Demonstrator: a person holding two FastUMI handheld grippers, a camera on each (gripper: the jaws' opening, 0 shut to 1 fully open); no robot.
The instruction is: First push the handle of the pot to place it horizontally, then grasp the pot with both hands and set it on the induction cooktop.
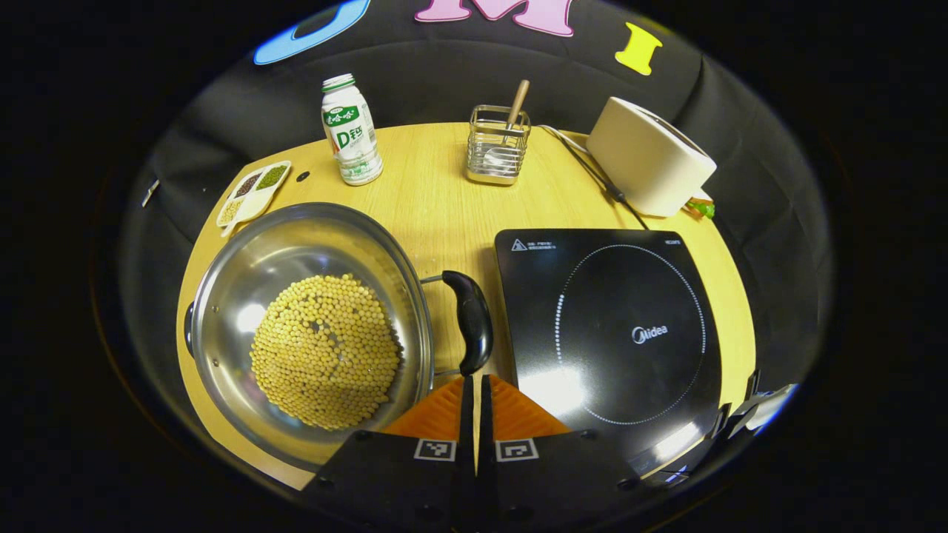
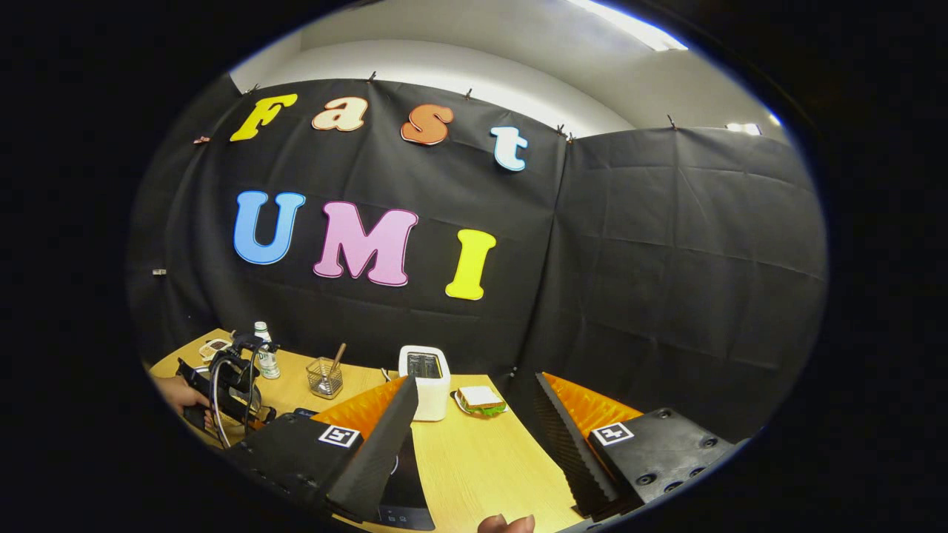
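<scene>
- Your left gripper (image 1: 474, 385) was closed, its two orange fingers pressed together with nothing between them, tips just short of the near end of the pot's black handle (image 1: 472, 320).
- The pot (image 1: 311, 326), steel and holding a heap of yellow beans (image 1: 326, 352), stood on the left part of the wooden table (image 1: 437, 200), directly left of the induction cooktop (image 1: 607, 333).
- The handle's long axis ran near-to-far, lying in the narrow gap between pot rim and cooktop edge. I judge the push had yet to be made, since the handle did not lie crosswise.
- Your left gripper was plainly the nearer one; the handle lay straight ahead of its tips. A sideways push from that end looked the likely move.
- Your right gripper (image 2: 474, 444) stood open, fingers well apart, raised above the table's right side and aimed at the booth wall. It held nothing.
- Obstructions: the cooktop edge sat just beside the handle on the right, leaving little room for it to swing that way.
- Other items, all at the far side: a bottle (image 1: 352, 129), a wire holder (image 1: 498, 144) with a wooden utensil, a white toaster (image 1: 648, 155) with its cable, and a compartment tray (image 1: 252, 192) at far left. A sandwich (image 2: 480, 400) lay beside the toaster. None stood in the path.
</scene>
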